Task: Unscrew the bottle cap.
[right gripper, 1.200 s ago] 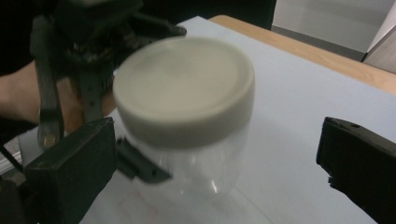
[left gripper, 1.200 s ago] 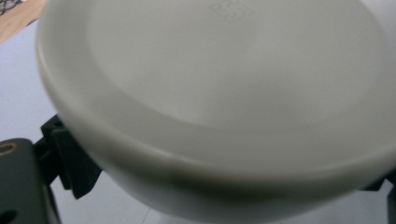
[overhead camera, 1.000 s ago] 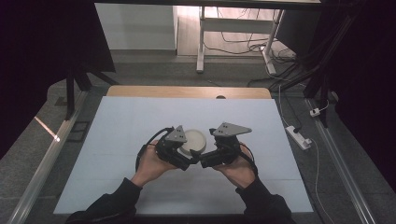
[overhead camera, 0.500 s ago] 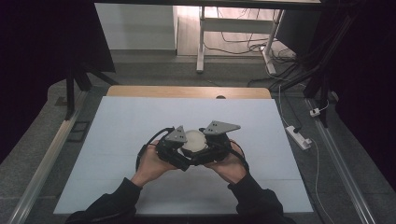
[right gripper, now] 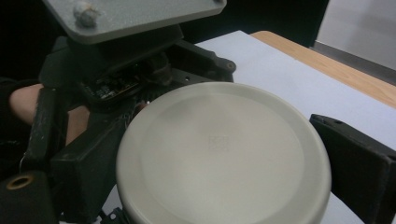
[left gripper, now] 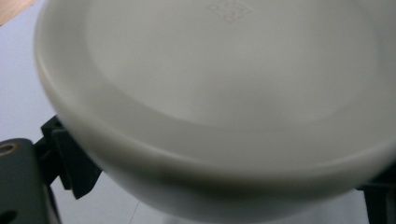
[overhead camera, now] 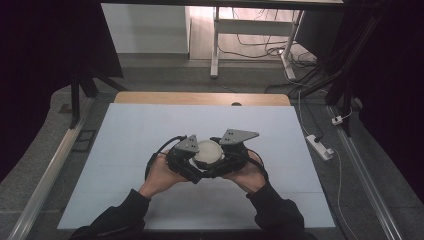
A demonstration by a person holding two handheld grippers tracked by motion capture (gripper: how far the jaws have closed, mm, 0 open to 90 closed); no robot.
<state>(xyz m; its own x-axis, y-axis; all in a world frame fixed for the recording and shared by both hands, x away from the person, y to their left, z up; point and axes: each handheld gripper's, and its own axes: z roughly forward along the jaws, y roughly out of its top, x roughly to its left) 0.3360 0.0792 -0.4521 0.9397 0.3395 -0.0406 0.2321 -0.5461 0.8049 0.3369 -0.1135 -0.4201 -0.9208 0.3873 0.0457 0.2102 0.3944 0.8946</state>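
Both hands are sitting low over the pale blue-grey table mat (overhead camera: 125, 150), w/ the left black two-jaw gripper (overhead camera: 192, 165) and the right black two-jaw gripper (overhead camera: 220, 165) angling in toward each other. Between them the round off-white plastic lid (overhead camera: 207, 152) is lying flat, top face up.

Left gripper view: lid (left gripper: 224, 93) is crowding right up against the camera, rim blurring across the frame. One black jaw is poking out just under the rim at lower left, another dark edge is peeking in at far lower right, so the jaws are standing spread, one each side of the lid. Whether they're actually pressing it, can't tell.

Right gripper view: lid (right gripper: 219, 154) is sitting straight ahead between its own jaws, one at left against the rim, one at right just beside the rim w/ a thin gap showing. So jaws are spread wide round it; a firm pinch can't be confirmed. A small square embossed mark is showing at the lid's centre. Beyond the lid, the left gripper's body is facing in, its grey three-cornered plate (right gripper: 135, 16) up top, a hand (right gripper: 28, 100) wrapping round behind it.

High view: the light wooden table edge (overhead camera: 200, 98) is running along the far side, well apart from both grippers.
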